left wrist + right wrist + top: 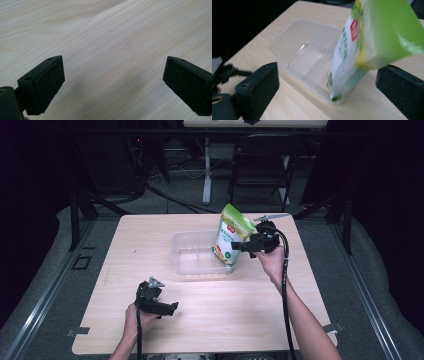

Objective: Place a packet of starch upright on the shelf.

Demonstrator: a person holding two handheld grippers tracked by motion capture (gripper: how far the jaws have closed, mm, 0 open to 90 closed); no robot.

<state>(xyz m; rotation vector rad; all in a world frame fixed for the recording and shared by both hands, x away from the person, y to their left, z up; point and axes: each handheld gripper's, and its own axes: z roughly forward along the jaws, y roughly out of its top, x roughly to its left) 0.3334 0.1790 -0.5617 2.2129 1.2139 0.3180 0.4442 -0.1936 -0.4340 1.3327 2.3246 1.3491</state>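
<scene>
A pale wood-grain table carries a clear plastic rectangular container near its middle, with a transparent divider wall inside it; a green and white glossy snack pouch stands tilted in the container's right end, its bottom corner resting down inside the tub and its top leaning away toward the far right; in the right gripper view the pouch fills the space between the two black jaws, its lower corner touching the container floor; the right gripper, held in the person's right hand, sits just beside the pouch at its right side, and its jaws stand wide apart with visible gaps to the pouch on both sides, so it is not clamped on it; the left gripper, held in the left hand, rests low over the near left part of the table, well apart from the container; its jaws are spread wide with only bare wood between them.
</scene>
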